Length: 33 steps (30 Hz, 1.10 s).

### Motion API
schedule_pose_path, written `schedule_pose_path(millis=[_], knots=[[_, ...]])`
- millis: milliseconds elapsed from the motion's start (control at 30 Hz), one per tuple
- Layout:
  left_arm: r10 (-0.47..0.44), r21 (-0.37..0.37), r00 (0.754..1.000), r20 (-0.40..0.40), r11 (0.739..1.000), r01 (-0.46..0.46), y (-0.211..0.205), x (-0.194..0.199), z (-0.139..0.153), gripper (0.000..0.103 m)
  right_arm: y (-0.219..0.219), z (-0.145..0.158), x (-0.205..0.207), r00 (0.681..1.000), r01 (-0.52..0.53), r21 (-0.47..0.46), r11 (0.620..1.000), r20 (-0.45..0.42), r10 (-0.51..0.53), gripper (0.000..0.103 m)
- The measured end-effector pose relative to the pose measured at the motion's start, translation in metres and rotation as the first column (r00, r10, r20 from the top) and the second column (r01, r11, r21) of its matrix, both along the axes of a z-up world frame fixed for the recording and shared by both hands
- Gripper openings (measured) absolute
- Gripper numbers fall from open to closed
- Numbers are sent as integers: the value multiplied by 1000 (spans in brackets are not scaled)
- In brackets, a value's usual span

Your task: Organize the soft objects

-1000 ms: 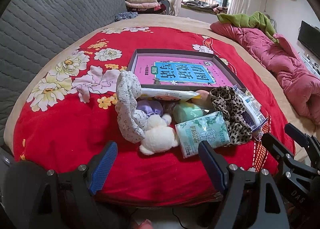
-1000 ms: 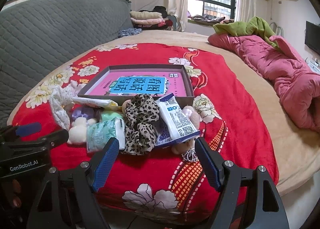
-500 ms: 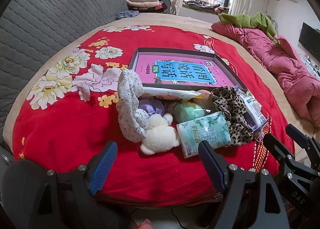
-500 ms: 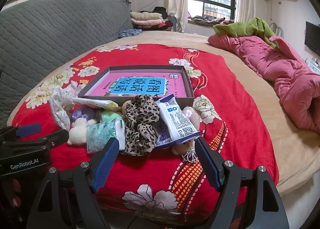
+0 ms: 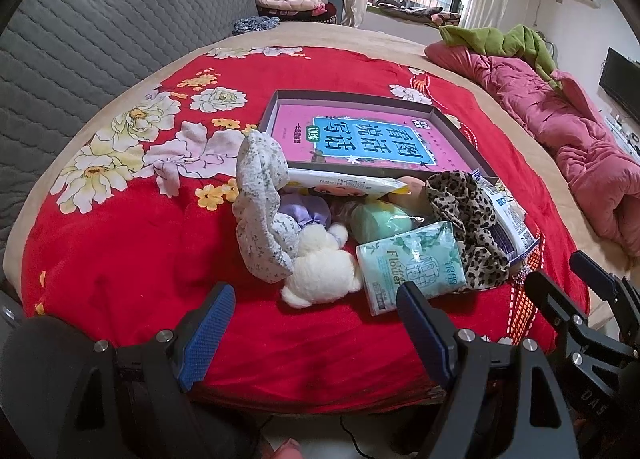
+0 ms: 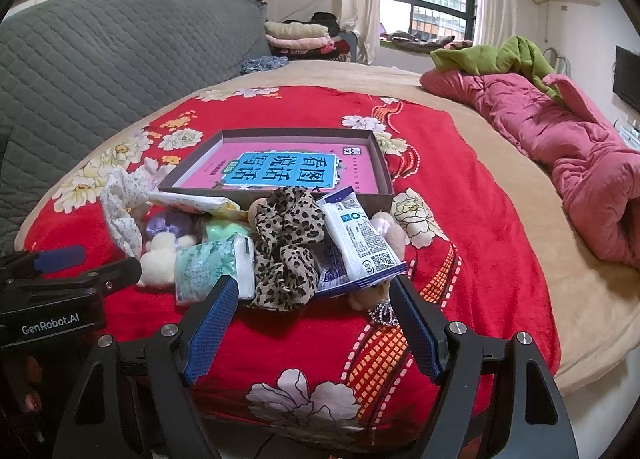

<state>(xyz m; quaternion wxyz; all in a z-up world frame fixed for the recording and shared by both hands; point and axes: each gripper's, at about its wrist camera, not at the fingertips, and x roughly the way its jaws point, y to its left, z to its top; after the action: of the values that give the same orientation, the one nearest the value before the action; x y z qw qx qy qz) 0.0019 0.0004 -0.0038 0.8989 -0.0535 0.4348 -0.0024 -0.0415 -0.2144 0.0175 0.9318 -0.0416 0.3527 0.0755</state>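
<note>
A pile of soft things lies on the red floral blanket [image 5: 120,251] in front of a shallow dark box [image 5: 280,107] with a pink book in it. The pile holds a white plush toy [image 5: 320,271], a floral cloth [image 5: 260,211], a green tissue pack [image 5: 412,265], a leopard scrunchie [image 5: 468,219] and a white-blue packet [image 6: 360,239]. My left gripper [image 5: 316,299] is open and empty, just short of the plush toy. My right gripper [image 6: 312,295] is open and empty, just before the scrunchie [image 6: 288,247] and the tissue pack [image 6: 212,263].
A grey quilted headboard [image 5: 100,39] runs along the left. A pink quilt [image 6: 560,139] with a green cloth lies at the right. Folded clothes [image 6: 296,35] and a window stand at the back. The bed's front edge is under the grippers.
Both grippers have moved slightly forward toward the pile. Both stay open. The objects have not moved.
</note>
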Motion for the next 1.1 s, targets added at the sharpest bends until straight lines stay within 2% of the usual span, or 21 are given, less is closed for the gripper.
schedule_pose_path(millis=[667, 967, 1100], knots=[[41, -37, 999, -9, 998, -41, 18, 3, -4, 83, 10, -7, 9, 1000, -27, -17, 1000, -5, 27, 79], [70, -54, 998, 4, 996, -70, 32, 18, -4, 83, 9, -10, 17, 1000, -22, -32, 999, 7, 22, 79], [85, -75, 996, 2, 994, -85, 40, 29, -7, 83, 4, -14, 24, 1000, -17, -9, 1000, -19, 17, 79]])
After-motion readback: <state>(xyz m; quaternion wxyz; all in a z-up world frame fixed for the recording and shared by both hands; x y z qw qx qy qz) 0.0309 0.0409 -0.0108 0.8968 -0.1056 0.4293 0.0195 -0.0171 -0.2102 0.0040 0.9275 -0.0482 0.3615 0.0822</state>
